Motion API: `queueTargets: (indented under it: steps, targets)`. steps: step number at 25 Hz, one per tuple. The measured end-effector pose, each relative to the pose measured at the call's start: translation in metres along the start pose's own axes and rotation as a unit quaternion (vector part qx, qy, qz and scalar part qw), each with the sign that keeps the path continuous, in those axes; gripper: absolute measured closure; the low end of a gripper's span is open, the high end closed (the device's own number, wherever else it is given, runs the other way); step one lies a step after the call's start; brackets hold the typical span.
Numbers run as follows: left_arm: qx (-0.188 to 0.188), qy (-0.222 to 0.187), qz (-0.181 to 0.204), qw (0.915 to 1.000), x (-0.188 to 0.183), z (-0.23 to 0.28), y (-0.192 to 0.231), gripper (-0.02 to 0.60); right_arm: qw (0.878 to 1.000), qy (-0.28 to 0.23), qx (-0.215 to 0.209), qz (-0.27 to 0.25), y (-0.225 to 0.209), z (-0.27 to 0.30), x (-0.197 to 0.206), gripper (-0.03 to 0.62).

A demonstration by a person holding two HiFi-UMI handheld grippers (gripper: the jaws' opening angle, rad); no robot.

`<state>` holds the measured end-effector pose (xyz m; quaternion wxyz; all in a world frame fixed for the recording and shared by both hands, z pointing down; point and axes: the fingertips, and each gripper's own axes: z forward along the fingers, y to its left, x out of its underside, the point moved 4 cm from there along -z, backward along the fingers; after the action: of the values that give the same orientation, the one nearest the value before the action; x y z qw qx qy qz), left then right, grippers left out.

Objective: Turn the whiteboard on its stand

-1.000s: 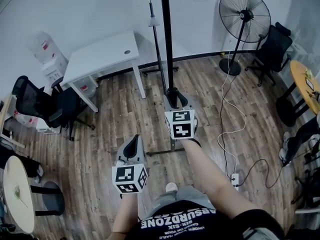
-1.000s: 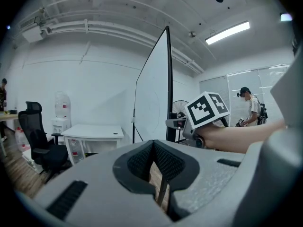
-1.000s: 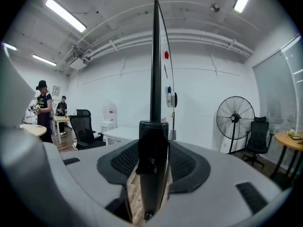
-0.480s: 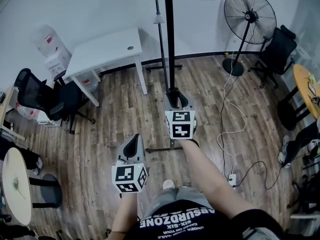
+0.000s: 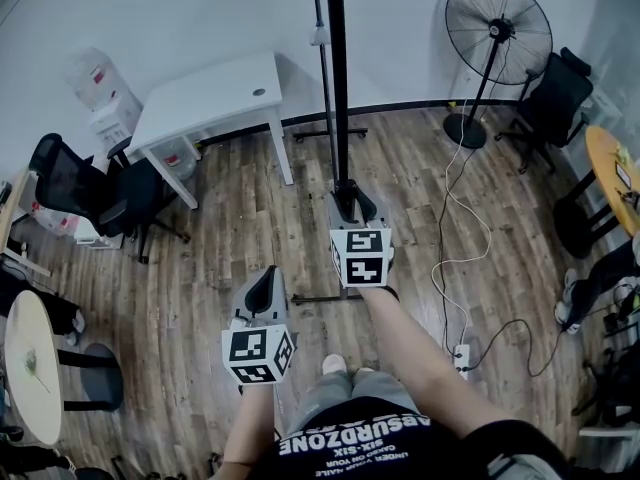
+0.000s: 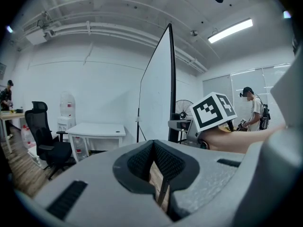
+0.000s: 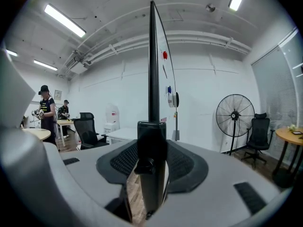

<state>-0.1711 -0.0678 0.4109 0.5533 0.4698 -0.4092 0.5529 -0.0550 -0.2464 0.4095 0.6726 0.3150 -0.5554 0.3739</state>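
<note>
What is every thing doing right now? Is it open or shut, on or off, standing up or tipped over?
whiteboard, upright, seen edge-on in the right gripper view.
right gripper, shut on the whiteboard's black edge post.
left gripper, shut, nothing in it, not touching the whiteboard.
ceiling lights, on.
fan, standing upright; spinning or not, cannot tell.

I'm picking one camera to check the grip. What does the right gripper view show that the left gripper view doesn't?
Only the right gripper view: the whiteboard's black edge clamped between the right claw's jaws. Only the left gripper view: the left claw, jaws together on nothing, and the right claw's marker cube from the side. Both: the whiteboard, the standing fan and the white desk.
</note>
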Motion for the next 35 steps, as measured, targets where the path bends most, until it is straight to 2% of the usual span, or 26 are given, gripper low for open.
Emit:
queueTargets:
  steps: [26, 35]
  targets:
    - [-0.020, -0.001, -0.004, 0.9998, 0.011, -0.041, -0.038, 0.577, 1.000, -0.008, -0.023, 0.011, -0.001, -0.068, 0.012, 0.431]
    - [-0.022, -0.005, -0.002, 0.9997, 0.016, -0.054, -0.065, 0.577, 0.999, -0.013, -0.039, 0.007, -0.002, -0.106, 0.021, 0.431]
